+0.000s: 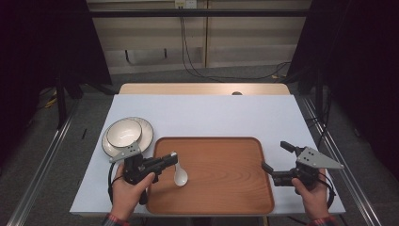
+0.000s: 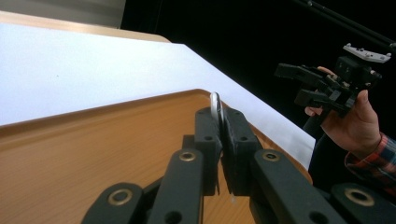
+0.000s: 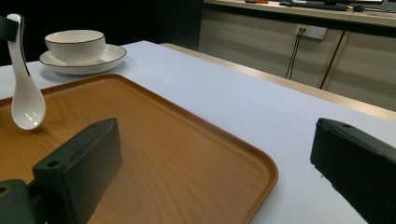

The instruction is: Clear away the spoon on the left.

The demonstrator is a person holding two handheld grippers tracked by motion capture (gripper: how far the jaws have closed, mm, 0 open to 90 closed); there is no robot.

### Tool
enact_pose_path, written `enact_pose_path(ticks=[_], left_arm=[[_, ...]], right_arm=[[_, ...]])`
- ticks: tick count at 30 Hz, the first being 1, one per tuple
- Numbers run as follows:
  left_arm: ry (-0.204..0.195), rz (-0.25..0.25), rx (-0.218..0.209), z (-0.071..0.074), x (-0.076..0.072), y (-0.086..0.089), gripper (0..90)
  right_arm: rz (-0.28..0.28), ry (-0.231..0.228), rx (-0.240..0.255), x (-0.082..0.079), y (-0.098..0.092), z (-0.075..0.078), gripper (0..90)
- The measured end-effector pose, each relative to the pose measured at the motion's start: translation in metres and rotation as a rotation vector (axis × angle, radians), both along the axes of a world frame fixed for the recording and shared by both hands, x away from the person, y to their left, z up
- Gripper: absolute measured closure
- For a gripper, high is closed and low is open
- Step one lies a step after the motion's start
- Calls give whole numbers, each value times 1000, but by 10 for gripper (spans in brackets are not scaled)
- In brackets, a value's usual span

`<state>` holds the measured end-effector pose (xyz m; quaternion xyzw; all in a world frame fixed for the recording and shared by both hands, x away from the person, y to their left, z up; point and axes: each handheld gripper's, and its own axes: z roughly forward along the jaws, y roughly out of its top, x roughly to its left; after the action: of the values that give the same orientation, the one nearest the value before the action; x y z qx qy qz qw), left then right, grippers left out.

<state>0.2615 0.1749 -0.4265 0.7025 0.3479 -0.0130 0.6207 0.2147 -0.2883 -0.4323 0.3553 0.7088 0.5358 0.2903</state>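
Note:
A white ceramic spoon (image 1: 180, 176) hangs bowl-down over the left part of a wooden tray (image 1: 221, 183). My left gripper (image 1: 173, 157) is shut on its handle. In the left gripper view the handle tip (image 2: 215, 105) sticks up between the closed jaws of the left gripper (image 2: 219, 116). The right gripper view has the spoon (image 3: 25, 102) low over the tray (image 3: 187, 154); whether it touches the wood I cannot tell. My right gripper (image 1: 275, 155) is held open beside the tray's right edge with nothing between its jaws. It is also in the left gripper view (image 2: 289, 85).
A white bowl (image 1: 124, 132) sits on a white plate (image 1: 147, 134) on the table, just beyond the tray's far left corner. A white cover (image 1: 211, 113) lies over the table behind the tray. Dark stands and cables surround the table.

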Motion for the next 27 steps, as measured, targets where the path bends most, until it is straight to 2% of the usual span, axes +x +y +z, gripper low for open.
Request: enact_pose_path(ticks=[3,8,15,23,25,27], left_arm=[[4,14,16,-3,1,0,854],[4,-2,17,-5,2,0,853],[18,-1,-1,-7,3,-1,852],[23,38,27,-11,14,3,831],[18,39,45,-12,16,3,823],[21,42,43,-13,18,4,820]], right_arm=[[-1,2,1,0,0,0,17],[-3,3,0,0,0,0,17],[-1,5,0,0,0,0,17],[4,5,3,1,1,0,17],[-1,4,1,0,1,0,17],[2,4,0,0,0,0,17]])
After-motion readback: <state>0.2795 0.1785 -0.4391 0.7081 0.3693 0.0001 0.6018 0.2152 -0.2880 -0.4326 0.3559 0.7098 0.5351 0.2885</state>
